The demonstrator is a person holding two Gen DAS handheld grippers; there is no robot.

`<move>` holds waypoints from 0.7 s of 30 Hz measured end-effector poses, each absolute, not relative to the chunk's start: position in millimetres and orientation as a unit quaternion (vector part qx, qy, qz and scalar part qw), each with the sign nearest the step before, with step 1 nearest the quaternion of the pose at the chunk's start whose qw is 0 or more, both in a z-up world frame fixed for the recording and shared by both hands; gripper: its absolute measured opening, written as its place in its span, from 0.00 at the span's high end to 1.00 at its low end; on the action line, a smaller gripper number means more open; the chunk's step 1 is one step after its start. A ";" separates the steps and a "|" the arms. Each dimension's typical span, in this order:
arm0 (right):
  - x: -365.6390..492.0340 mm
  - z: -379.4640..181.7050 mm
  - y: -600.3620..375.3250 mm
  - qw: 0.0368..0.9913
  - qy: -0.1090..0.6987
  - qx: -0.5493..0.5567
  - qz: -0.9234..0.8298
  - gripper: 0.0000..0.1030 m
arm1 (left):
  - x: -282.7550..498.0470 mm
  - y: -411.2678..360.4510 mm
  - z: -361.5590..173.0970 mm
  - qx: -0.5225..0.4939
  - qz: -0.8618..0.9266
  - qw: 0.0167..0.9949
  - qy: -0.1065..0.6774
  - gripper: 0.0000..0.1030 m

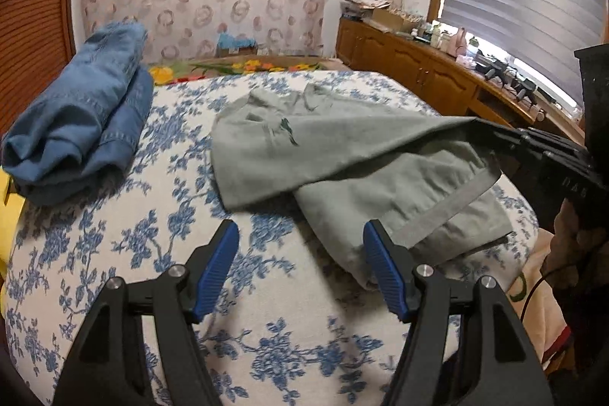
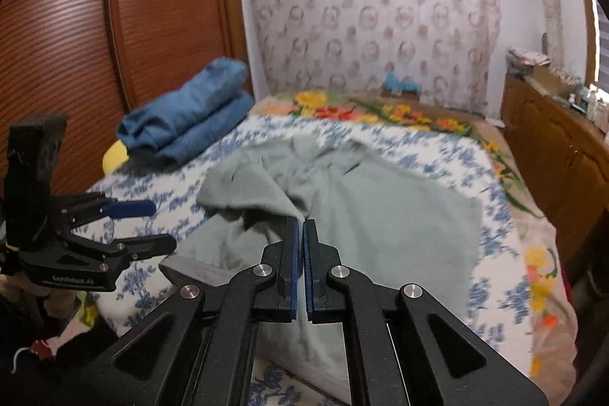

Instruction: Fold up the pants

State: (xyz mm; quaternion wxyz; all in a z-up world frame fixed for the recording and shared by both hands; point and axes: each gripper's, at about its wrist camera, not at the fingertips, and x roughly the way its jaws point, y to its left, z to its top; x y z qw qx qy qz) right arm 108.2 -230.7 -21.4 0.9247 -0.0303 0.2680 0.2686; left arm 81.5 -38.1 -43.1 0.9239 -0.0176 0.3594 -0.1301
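Note:
Grey-green pants (image 1: 342,155) lie partly folded on the blue-flowered bedspread (image 1: 152,253). My left gripper (image 1: 300,250) is open and empty, just above the bed near the pants' near edge; it also shows in the right wrist view (image 2: 152,223) at the left. My right gripper (image 2: 303,227) is shut on a fold of the pants (image 2: 380,215) and holds that edge lifted off the bed. In the left wrist view the right gripper (image 1: 483,124) comes in from the right, pinching the raised cloth.
Folded blue jeans (image 1: 80,117) sit at the bed's far left, also in the right wrist view (image 2: 186,117). A wooden wardrobe (image 2: 114,25) stands left. A wooden cabinet (image 1: 418,63) with clutter runs along the right under a window. A patterned curtain (image 2: 373,18) hangs behind.

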 end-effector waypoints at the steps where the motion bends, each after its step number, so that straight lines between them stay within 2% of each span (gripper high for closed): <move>1: 107.1 -18.8 -233.6 0.926 0.266 -0.029 0.267 1.00 | 81.9 -40.3 -41.4 -0.017 -0.134 0.924 0.358 0.35; 10: 90.9 -13.3 -279.0 0.939 0.257 -0.016 0.227 1.00 | 88.8 -63.5 -38.1 -0.013 -0.153 0.920 0.361 0.35; 21: 76.9 -42.7 -315.1 0.938 0.287 0.002 0.196 1.00 | 94.1 -89.3 -48.2 0.008 -0.169 0.912 0.373 0.35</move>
